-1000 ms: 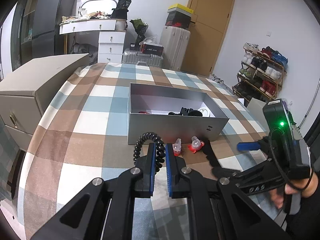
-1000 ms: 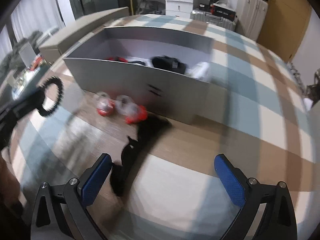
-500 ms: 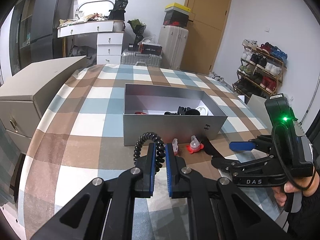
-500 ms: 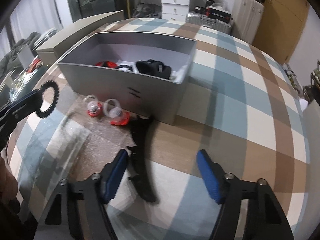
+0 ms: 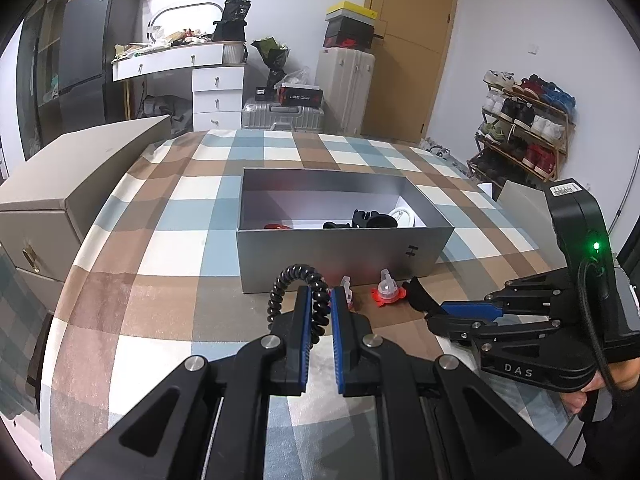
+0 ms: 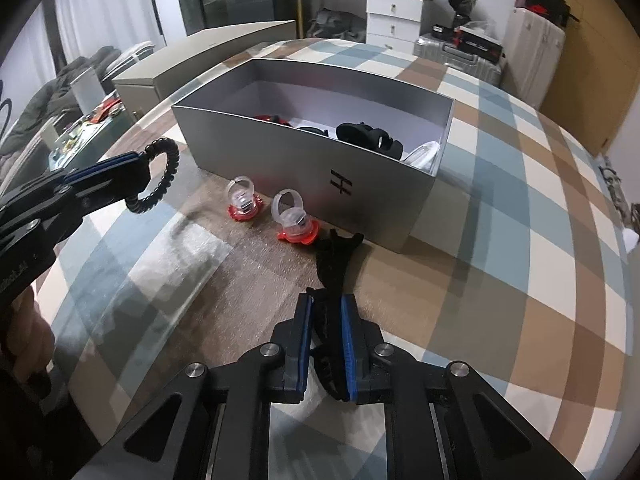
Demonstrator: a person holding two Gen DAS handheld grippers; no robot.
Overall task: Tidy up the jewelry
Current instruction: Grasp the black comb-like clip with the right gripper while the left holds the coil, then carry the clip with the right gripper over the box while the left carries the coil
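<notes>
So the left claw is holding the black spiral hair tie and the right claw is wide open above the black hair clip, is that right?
Not quite. The right claw is shut on the black hair clip, as the right wrist view shows. The left claw does hold the black spiral hair tie.

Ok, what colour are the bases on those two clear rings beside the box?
Red, under clear plastic tops. The two rings show best in the right wrist view.

Two clear rings on red bases sit in front of the box: one ring (image 6: 242, 200) at 11 o'clock of the other ring (image 6: 295, 221). One grey box (image 6: 280, 148). One black coil bracelet (image 6: 160, 178) and one black hair clip (image 6: 334, 256). Two grippers: left gripper (image 5: 319, 320), right gripper (image 6: 325, 334).
</notes>
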